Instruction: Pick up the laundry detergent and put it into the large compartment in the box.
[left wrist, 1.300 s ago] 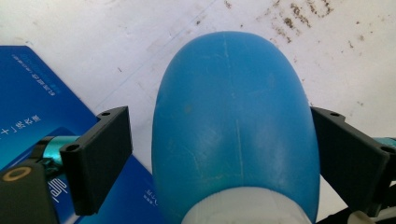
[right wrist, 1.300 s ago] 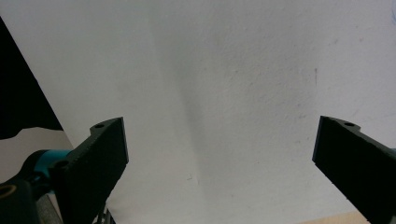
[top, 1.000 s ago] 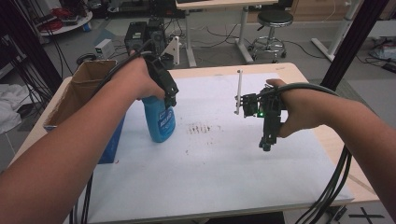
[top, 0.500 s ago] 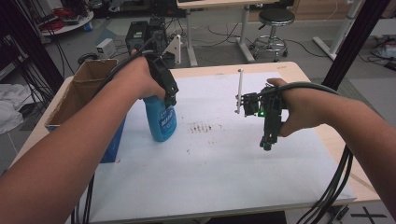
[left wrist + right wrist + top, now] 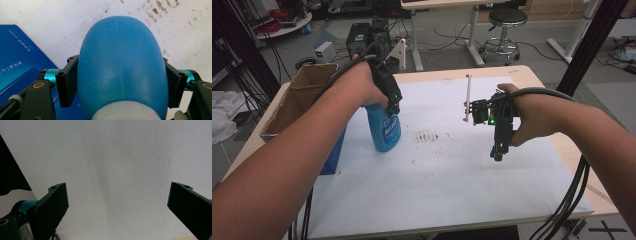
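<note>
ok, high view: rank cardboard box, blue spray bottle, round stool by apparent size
1. cardboard box, clearly largest.
2. blue spray bottle, clamped in the left tool.
3. round stool; it stands far behind the table, so its rank is unsure.

Bottle (image 5: 383,131) upright on sheet (image 5: 437,175), cardboard box (image 5: 297,100) left, specks (image 5: 427,136) just right, perhaps dirt.

In the high view the left hand (image 5: 362,87) covers the top of the blue spray bottle (image 5: 383,129), and the print on its label is too small to read. In the left gripper view the bottle's white neck is cut off by the bottom edge. A blue box (image 5: 333,152) is mostly hidden behind the forearm.
</note>
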